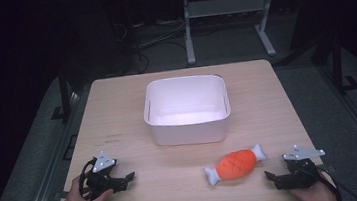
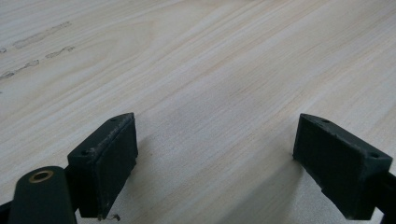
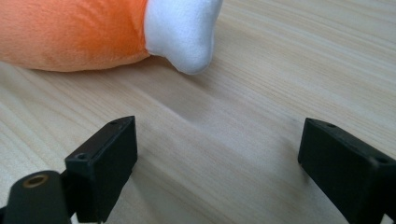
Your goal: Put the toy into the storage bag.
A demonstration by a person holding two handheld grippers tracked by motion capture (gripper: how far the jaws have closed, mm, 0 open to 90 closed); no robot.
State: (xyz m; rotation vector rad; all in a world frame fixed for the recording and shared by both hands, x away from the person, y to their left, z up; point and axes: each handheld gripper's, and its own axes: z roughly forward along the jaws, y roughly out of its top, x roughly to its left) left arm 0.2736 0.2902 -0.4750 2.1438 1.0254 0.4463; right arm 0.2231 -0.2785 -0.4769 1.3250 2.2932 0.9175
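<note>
An orange plush meat toy [image 1: 235, 165] with white bone ends lies on the wooden table [image 1: 132, 110], in front of a white tub [image 1: 187, 110]. My right gripper [image 1: 273, 177] rests near the table's front right corner, a little to the right of the toy, open with nothing between its jaws. In the right gripper view the plush toy [image 3: 74, 35] lies just beyond the open right gripper [image 3: 217, 161], its white end nearest. My left gripper [image 1: 126, 180] rests at the front left, open and empty. Bare wood lies between the jaws of the left gripper [image 2: 215, 163].
The white tub stands empty at the table's middle, behind the toy. Faint dark marks [image 1: 113, 136] show on the wood left of the tub. A metal table frame [image 1: 227, 10] stands on the dark floor beyond the table's far edge.
</note>
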